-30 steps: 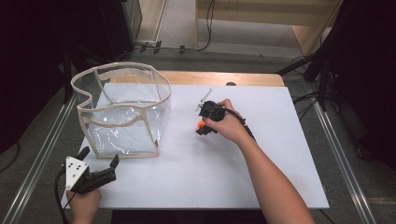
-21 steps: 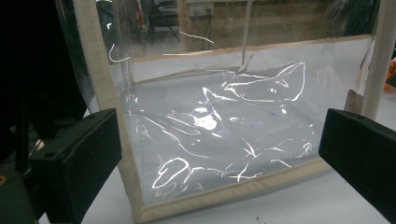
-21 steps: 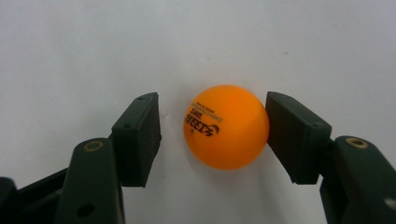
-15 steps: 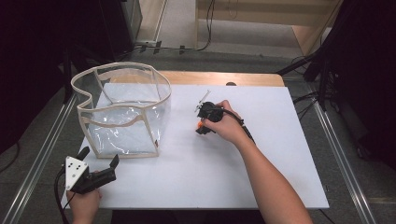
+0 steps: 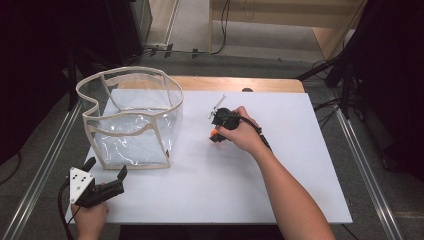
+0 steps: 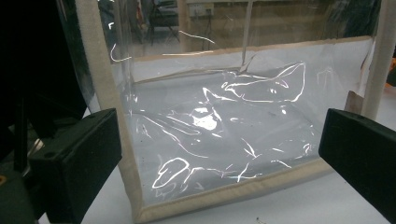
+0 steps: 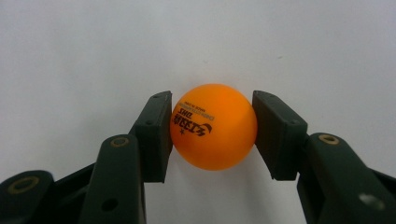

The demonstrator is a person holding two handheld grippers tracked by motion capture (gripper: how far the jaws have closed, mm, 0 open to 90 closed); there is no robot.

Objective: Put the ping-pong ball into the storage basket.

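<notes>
The right gripper [image 5: 216, 134] is down on the white board [image 5: 300, 190] now, a little right of the middle, and its jaws have just been closing, with the orange ball [image 7: 213, 126] sitting right between them. Seen from the right gripper [image 7: 212, 128] itself, both black pads press on the sides of the ball, one on each flank, and the ball's printed lettering faces up and towards the left pad. The ball rests on the white surface, a soft shadow under it, so it is gripped but not lifted. From above just a speck of orange [image 5: 214, 133] peeks out at the gripper's tip, under the person's right hand [image 5: 243, 132], whose forearm stretches in from the bottom edge. Over on the near left corner the left gripper [image 5: 105, 172] lies low at the board's edge, jaws spread wide with nothing between them. Seen along the left gripper [image 6: 219, 140], its two black pads stand far apart, framing the clear bag [image 6: 224, 130] just ahead. That bag [image 5: 131, 120], see-through plastic with cream trim, stands upright and open-topped on the left part of the board, well apart from the ball.
</notes>
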